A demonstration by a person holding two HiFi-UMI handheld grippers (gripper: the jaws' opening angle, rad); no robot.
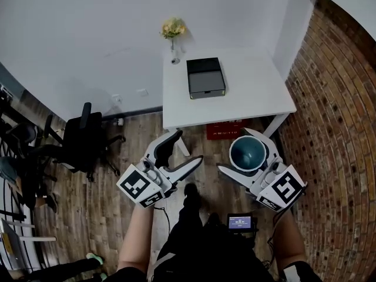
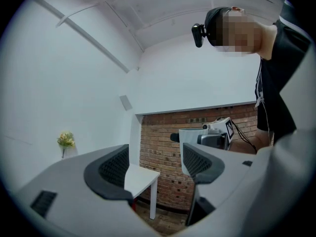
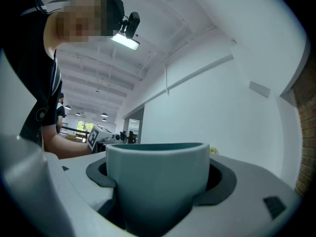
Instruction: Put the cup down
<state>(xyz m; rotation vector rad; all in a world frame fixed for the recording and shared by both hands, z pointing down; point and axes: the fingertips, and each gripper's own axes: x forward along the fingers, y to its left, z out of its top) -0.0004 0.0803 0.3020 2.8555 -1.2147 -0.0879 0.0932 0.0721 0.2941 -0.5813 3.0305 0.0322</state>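
A teal cup [image 1: 248,153] stands upright between the jaws of my right gripper [image 1: 249,155], which is shut on it; in the right gripper view the cup [image 3: 157,181] fills the gap and both pads press its sides. The cup hangs over the wooden floor just in front of the white table [image 1: 247,101]. My left gripper [image 1: 178,151] is open with nothing between its fingers, also over the floor at the table's near left corner. In the left gripper view the open jaws frame the table [image 2: 140,176], and the cup [image 2: 190,144] shows beyond them.
On the table lie a dark box [image 1: 205,77] and a small vase of yellow flowers [image 1: 173,31] at the back left. A brick wall [image 1: 335,116] runs along the right. A black office chair [image 1: 82,140] stands left. A red object [image 1: 220,131] sits under the table.
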